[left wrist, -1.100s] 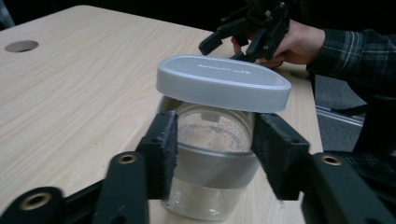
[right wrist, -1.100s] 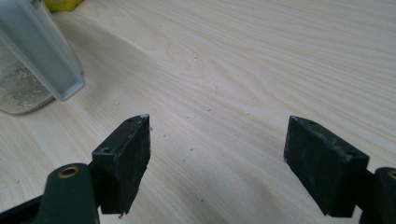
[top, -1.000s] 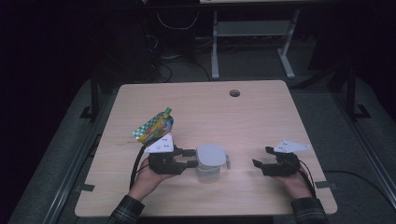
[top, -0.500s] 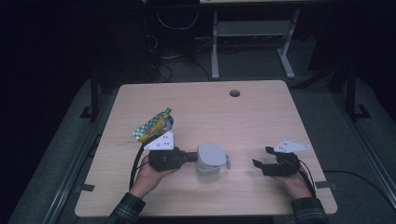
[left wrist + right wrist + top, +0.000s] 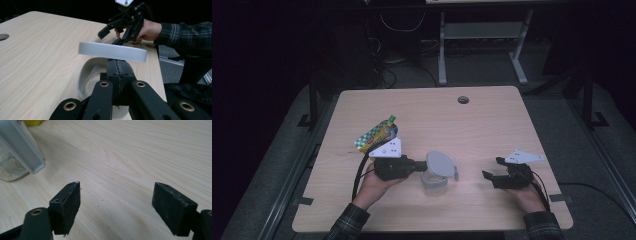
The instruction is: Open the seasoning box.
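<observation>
Nearest the person, one clear plastic container (image 5: 433, 184) stood upright on the wooden table (image 5: 492, 125), mouth up. The left gripper (image 5: 422, 165), just left of the container, had just closed its jaws tight on the rim of the single grey round lid (image 5: 440, 163), which was lifted and tilted over the container's mouth. Well right of the container, the right gripper (image 5: 493, 172) rested with jaws wide and empty. Beyond and left of the container lay one green-and-yellow pouch (image 5: 377, 134), its long axis running diagonally away.
</observation>
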